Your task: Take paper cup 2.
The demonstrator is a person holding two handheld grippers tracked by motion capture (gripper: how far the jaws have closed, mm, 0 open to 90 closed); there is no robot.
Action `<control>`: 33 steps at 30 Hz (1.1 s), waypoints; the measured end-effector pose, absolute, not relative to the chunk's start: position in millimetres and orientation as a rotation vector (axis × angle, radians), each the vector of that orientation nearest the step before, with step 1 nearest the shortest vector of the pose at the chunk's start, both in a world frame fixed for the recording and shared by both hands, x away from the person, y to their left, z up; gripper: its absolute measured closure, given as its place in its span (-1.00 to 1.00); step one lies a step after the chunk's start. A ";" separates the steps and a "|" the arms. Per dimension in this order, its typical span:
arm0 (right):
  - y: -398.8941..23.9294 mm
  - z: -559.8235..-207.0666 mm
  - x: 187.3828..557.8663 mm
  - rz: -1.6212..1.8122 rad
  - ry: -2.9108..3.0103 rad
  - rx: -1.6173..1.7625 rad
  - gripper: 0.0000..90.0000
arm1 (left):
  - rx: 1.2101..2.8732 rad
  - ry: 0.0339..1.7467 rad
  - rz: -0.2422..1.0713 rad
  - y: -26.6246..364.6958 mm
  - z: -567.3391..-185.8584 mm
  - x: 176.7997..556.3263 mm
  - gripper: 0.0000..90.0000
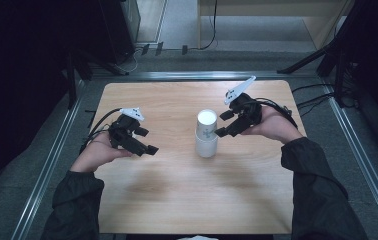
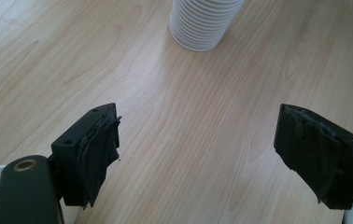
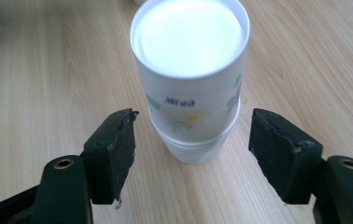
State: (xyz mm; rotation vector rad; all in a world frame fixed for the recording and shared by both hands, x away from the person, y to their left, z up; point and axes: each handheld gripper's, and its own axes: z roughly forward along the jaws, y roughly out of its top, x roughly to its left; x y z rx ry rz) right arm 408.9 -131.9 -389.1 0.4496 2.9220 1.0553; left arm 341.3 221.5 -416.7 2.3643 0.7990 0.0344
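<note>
One stack of white paper cups (image 1: 206,134) stands bottom-up on one wooden table (image 1: 177,200). The number of cups in the stack cannot be counted exactly; the left gripper view shows many nested rims (image 2: 202,28) at its base, more than ten. One cup (image 3: 191,70), printed with a flower pattern, sits on top of the stack. Two grippers are over the table, one left gripper (image 1: 144,142) and one right gripper (image 1: 223,124), each with two black jaws, making four jaws in all. Two hands hold them, one to each gripper, and two dark sleeves (image 1: 74,200) come in from the near edge of the table.
</note>
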 end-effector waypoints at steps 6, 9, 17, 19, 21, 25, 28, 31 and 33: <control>-115.7 -383.9 416.8 0.971 2.983 0.420 -0.39 | 2.387 0.770 0.031 216.2 -419.5 340.3 -0.68; -107.4 -382.6 419.1 0.958 2.997 0.409 -0.40 | 2.400 0.757 0.024 212.2 -422.0 340.4 -0.68; -87.3 -384.3 423.6 0.891 3.014 0.367 -0.40 | 2.402 0.725 0.017 208.2 -426.2 339.5 -0.68; -85.0 -383.2 424.2 0.889 3.011 0.361 -0.37 | 2.401 0.718 0.020 207.0 -426.5 338.8 -0.68; -84.4 -382.4 424.2 0.881 3.013 0.360 -0.35 | 2.408 0.710 0.018 206.3 -426.9 338.9 -0.68; -84.6 -380.7 424.5 0.863 3.013 0.359 -0.28 | 2.410 0.711 0.023 206.2 -427.0 338.4 -0.68; -85.4 -378.9 423.9 0.858 3.009 0.359 -0.27 | 2.404 0.713 0.024 206.4 -426.6 337.9 -0.68; -86.3 -375.3 424.2 0.864 3.011 0.363 -0.26 | 2.396 0.707 0.024 206.9 -425.6 337.7 -0.68; -86.4 -372.2 423.8 0.861 3.014 0.365 -0.26 | 2.395 0.704 0.025 207.1 -425.3 337.7 -0.68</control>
